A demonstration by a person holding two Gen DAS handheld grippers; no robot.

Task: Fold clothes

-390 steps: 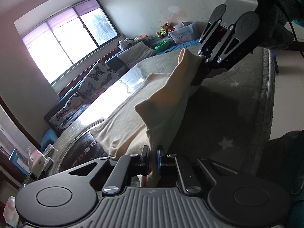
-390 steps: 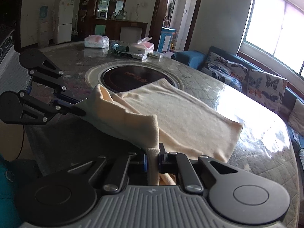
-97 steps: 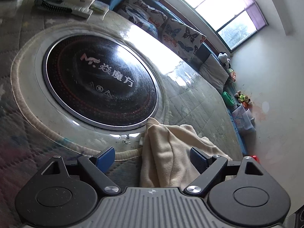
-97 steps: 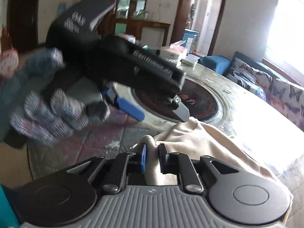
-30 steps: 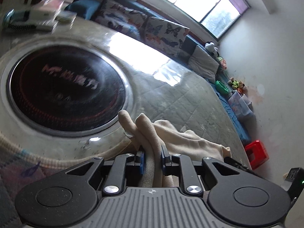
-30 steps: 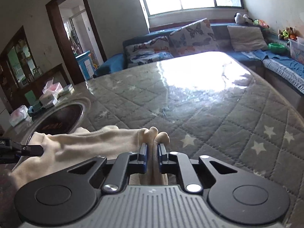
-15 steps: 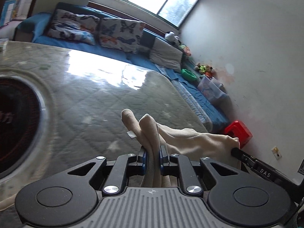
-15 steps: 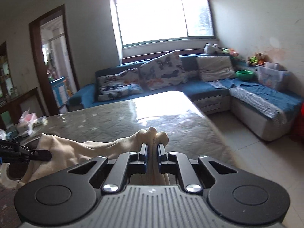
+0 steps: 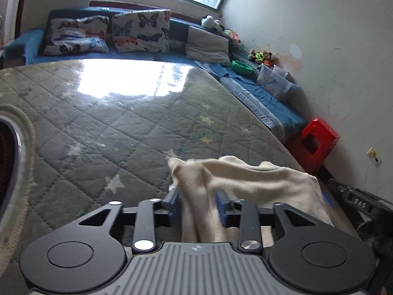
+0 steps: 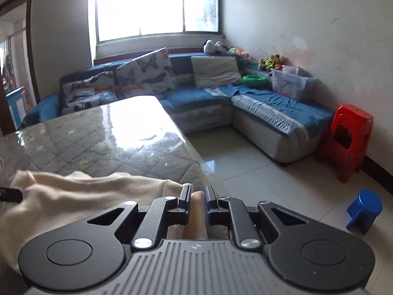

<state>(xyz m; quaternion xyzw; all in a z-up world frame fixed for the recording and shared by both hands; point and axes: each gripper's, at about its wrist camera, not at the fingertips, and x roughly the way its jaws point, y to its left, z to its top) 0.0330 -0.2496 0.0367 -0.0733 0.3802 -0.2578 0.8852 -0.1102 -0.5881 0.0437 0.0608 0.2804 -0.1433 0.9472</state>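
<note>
Lying across the near corner of the table [image 9: 118, 132], the cream garment [image 9: 258, 179] is bunched and stretched between the two grippers. The left gripper [image 9: 197, 204] has its blue pads [image 9: 173, 202] spread apart; a thick fold of the cloth passes between them, and they do not press it, so the grip is loose. The right gripper [image 10: 197, 198] has its fingers [image 10: 184, 196] brought close together, with a narrow fold of the same garment [image 10: 81, 196] pinched between them. In the right wrist view the cloth runs to the left from these fingers, and a dark tip of the other gripper touches its far end at the left edge. In the left wrist view the garment lies to the right up to the edge of the table, where the black body of the right gripper is seen. The table has a grey quilted cover with pale stars under a shiny clear sheet, and a round dark insert [image 9: 7, 162] shows at the left. Beyond the table, on the tiled floor, stand a blue stool [image 10: 364, 210] and a red stool [image 10: 346, 137]. Farther away a blue corner sofa [image 10: 201, 98] carries butterfly cushions [image 9: 141, 30], a grey pillow [image 10: 215, 70], a green bowl [image 10: 254, 80] and a clear plastic box [image 10: 291, 83]. Behind it the bright window [image 10: 152, 7] fills the wall.
</note>
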